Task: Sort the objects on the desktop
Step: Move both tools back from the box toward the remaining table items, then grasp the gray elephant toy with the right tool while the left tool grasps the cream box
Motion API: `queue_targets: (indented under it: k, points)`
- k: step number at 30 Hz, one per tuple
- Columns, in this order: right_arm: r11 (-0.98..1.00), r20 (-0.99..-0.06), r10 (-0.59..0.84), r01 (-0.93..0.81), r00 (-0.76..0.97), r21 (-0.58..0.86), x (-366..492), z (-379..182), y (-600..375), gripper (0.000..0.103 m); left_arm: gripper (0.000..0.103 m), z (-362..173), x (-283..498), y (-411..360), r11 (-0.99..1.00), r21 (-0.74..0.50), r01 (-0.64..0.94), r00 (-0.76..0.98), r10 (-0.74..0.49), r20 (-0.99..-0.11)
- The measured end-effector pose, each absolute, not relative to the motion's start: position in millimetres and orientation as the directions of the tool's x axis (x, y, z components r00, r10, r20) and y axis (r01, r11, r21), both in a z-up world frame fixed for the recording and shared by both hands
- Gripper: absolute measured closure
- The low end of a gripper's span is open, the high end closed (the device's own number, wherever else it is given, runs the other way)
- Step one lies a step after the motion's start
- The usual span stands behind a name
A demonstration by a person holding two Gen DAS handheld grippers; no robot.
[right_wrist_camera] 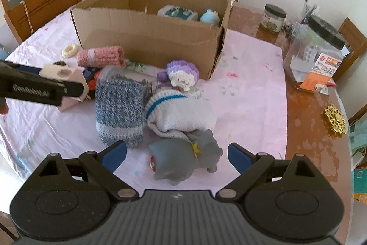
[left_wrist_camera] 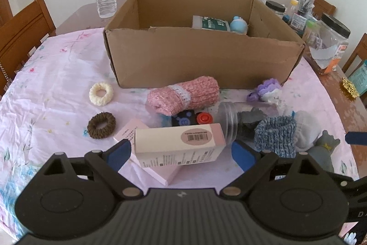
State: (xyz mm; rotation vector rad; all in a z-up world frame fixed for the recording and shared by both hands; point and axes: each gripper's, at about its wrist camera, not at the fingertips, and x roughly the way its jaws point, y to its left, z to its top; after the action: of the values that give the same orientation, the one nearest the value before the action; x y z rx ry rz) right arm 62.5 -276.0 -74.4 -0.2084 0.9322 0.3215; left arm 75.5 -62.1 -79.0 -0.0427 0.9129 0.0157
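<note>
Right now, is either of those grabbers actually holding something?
No. The left gripper has open jaws either side of the pink-and-cream carton; the right gripper is open around the grey rubber animal toy.

A brown cardboard box (left_wrist_camera: 201, 56) stood open on the pink cloth, a blue toy (left_wrist_camera: 238, 24) and a white packet (left_wrist_camera: 211, 22) inside. Before it lay a rolled pink sock (left_wrist_camera: 183, 94), cream (left_wrist_camera: 101, 93) and brown (left_wrist_camera: 101, 125) hair rings, a pink carton (left_wrist_camera: 176, 141) — tilted — a blue-grey sock (right_wrist_camera: 119, 107) and a grey plush toy (right_wrist_camera: 183, 157).
</note>
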Motion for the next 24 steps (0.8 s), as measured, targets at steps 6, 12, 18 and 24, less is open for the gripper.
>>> queue_targets:
  k: [6, 12, 18, 24]
  points:
    - [0.918, -0.831, 0.194, -0.395, 0.521, -0.033, 72.7, -85.8, -282.8, 0.006, 0.017, -81.3, 79.0, -59.8, 0.997, -0.039, -0.061, 0.603, 0.006, -0.798]
    - [0.898, -0.849, 0.228, -0.44, 0.476, -0.005, 81.1, -95.9, -285.6, 0.006, 0.022, -83.5, 81.8, -61.6, 0.998, -0.024, -0.066, 0.592, 0.02, -0.805]
    - [0.878, -0.86, 0.247, -0.479, 0.446, 0.004, 86.2, -100.1, -285.0, 0.022, 0.022, -82.4, 82.9, -60.8, 0.997, -0.02, -0.074, 0.586, 0.027, -0.81]
    - [0.871, -0.871, 0.227, -0.49, 0.436, -0.018, 84.9, -100.9, -284.7, 0.024, 0.022, -78.7, 84.0, -57.4, 1.0, -0.011, -0.027, 0.584, 0.007, -0.812]
